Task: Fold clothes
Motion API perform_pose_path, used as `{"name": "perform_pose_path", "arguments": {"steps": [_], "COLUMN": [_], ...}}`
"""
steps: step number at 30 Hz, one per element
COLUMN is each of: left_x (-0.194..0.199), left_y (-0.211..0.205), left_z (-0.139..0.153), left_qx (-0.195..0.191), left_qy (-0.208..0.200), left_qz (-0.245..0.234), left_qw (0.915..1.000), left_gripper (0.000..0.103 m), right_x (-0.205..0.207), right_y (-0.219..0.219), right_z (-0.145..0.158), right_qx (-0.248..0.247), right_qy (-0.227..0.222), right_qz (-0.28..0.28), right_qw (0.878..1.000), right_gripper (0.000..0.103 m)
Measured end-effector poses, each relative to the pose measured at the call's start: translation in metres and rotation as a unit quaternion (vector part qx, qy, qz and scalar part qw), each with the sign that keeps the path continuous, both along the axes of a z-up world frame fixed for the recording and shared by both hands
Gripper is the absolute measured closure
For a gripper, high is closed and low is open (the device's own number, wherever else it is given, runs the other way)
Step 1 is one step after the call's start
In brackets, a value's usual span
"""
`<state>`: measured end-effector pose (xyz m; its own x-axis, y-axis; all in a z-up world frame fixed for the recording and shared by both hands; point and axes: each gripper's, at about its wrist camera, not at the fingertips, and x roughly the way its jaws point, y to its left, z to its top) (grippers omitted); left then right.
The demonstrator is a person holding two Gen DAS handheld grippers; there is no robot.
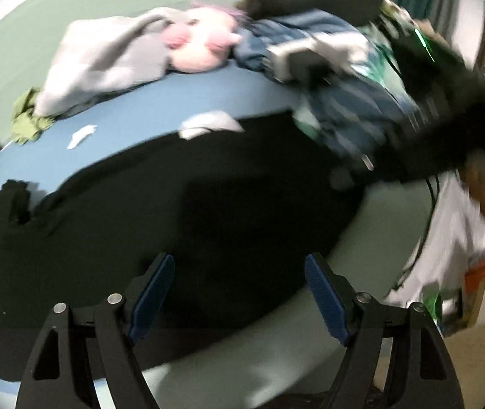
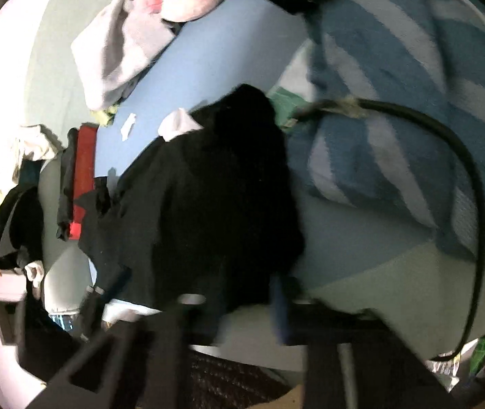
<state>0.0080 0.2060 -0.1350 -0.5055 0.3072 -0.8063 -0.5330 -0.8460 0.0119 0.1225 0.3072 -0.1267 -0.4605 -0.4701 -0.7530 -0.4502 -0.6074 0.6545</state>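
A black garment (image 1: 174, 211) lies spread over the blue sheet of a bed (image 1: 133, 116). In the left wrist view my left gripper (image 1: 240, 293) hovers above the garment's near edge, its blue pads (image 1: 153, 296) wide apart with nothing between them. My right gripper (image 1: 351, 167) shows as a blurred black shape at the garment's far right corner. In the right wrist view the black garment (image 2: 208, 187) bunches up towards my right gripper (image 2: 281, 306). Its blue pads look pressed together on the cloth's near edge, though the picture is smeared.
A grey garment (image 1: 106, 64), a pink plush toy (image 1: 201, 47) and a blue striped cloth (image 1: 355, 112) lie at the back of the bed. Green cloth (image 1: 27, 119) sits at the left edge. A black cable (image 2: 464, 170) loops over the striped cloth. White scraps (image 1: 208, 122) lie beside the garment.
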Motion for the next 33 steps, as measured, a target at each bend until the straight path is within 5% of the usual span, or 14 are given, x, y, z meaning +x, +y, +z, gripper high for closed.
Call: {"name": "perform_pose_path", "arguments": {"steps": [3, 9, 10, 11, 12, 13, 14, 17, 25, 28, 31, 33], "left_x": [0.018, 0.014, 0.012, 0.008, 0.002, -0.002, -0.005, -0.005, -0.007, -0.008, -0.012, -0.015], "left_y": [0.031, 0.081, 0.083, 0.081, 0.078, 0.073, 0.067, 0.057, 0.042, 0.028, 0.012, -0.004], "left_z": [-0.001, -0.015, -0.015, -0.014, -0.014, -0.014, -0.013, -0.003, 0.016, 0.028, 0.038, 0.046], "left_qx": [-0.023, -0.113, -0.117, -0.110, -0.105, -0.089, -0.065, -0.027, 0.019, 0.048, 0.068, 0.104], "left_qy": [0.027, 0.085, 0.092, 0.089, 0.081, 0.066, 0.047, 0.032, 0.040, 0.040, 0.036, 0.022], "left_qz": [-0.045, -0.062, -0.053, -0.039, -0.018, -0.006, -0.003, 0.012, 0.036, 0.057, 0.086, 0.114], "left_qw": [0.9984, 0.9881, 0.9874, 0.9891, 0.9910, 0.9938, 0.9968, 0.9991, 0.9984, 0.9965, 0.9934, 0.9878], "left_gripper": [0.024, 0.025, 0.037, 0.083, 0.097, 0.096, 0.096, 0.096, 0.096, 0.096, 0.096, 0.096], "right_x": [0.000, 0.005, 0.007, 0.008, 0.011, 0.013, 0.016, 0.019, -0.028, -0.052, -0.075, -0.091], "right_y": [0.000, 0.003, 0.005, 0.006, 0.007, 0.009, 0.011, 0.025, 0.021, 0.023, 0.027, 0.016], "right_z": [0.020, 0.024, 0.022, 0.021, 0.021, 0.023, 0.025, 0.028, -0.001, -0.009, -0.013, 0.001], "right_qx": [-0.042, -0.052, -0.055, -0.057, -0.052, -0.041, -0.027, -0.017, -0.083, -0.092, -0.112, -0.099], "right_qy": [0.055, 0.065, 0.065, 0.065, 0.067, 0.069, 0.065, 0.061, 0.030, 0.027, 0.012, 0.021], "right_qz": [0.002, 0.005, 0.002, 0.001, 0.001, 0.003, 0.003, -0.005, 0.018, 0.005, -0.029, -0.013], "right_qw": [0.998, 0.997, 0.996, 0.996, 0.996, 0.997, 0.998, 0.998, 0.996, 0.995, 0.993, 0.995], "right_gripper": [0.095, 0.095, 0.095, 0.094, 0.091, 0.083, 0.060, 0.026, 0.020, 0.026, 0.090, 0.093]}}
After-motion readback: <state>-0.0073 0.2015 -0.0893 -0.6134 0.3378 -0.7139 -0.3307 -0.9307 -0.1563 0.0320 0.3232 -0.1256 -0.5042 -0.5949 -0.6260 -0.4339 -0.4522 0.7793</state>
